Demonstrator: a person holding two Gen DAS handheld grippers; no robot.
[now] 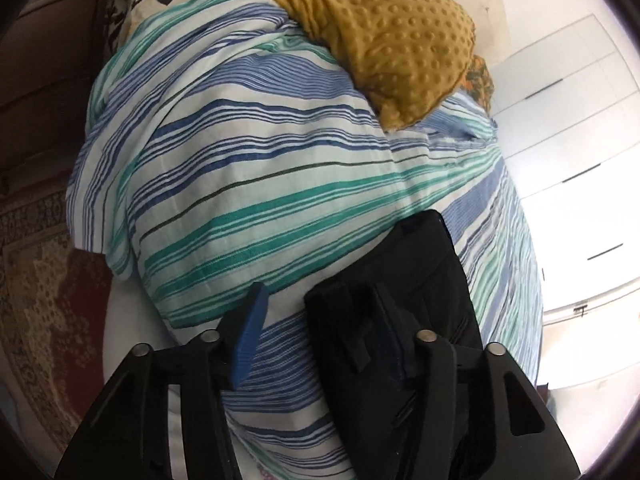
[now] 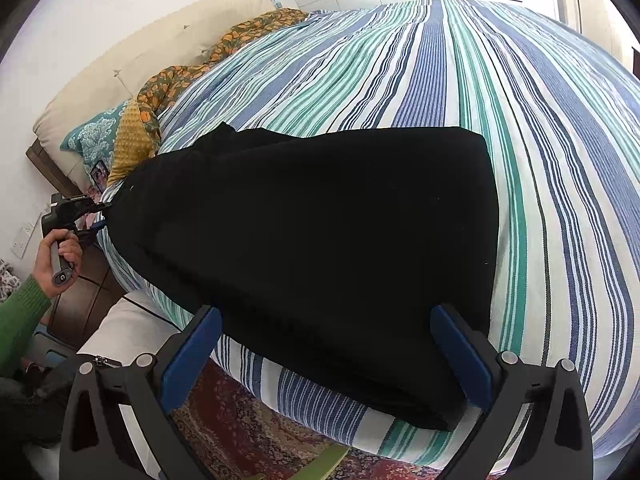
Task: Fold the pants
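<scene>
On the striped bed, we see black pants lying partly folded between two claws.

Our right claw (image 2: 326, 354) hangs with its blue pads (image 2: 191, 354) spread wide apart over the near edge of the pants (image 2: 312, 232), pressing on nothing. Our left claw (image 1: 320, 344), far to the left, has one finger buried in the pants' black cloth while the other blue pad (image 1: 249, 340) stands clear, so we cannot tell whether it grips. The pants lie flat across the striped bedspread (image 2: 520, 128), near the bed's edge. Beyond them sit a mustard dotted cushion (image 1: 392, 48) and a teal pillow (image 2: 94, 136); a patterned rug (image 2: 256, 432) covers the floor below.
</scene>
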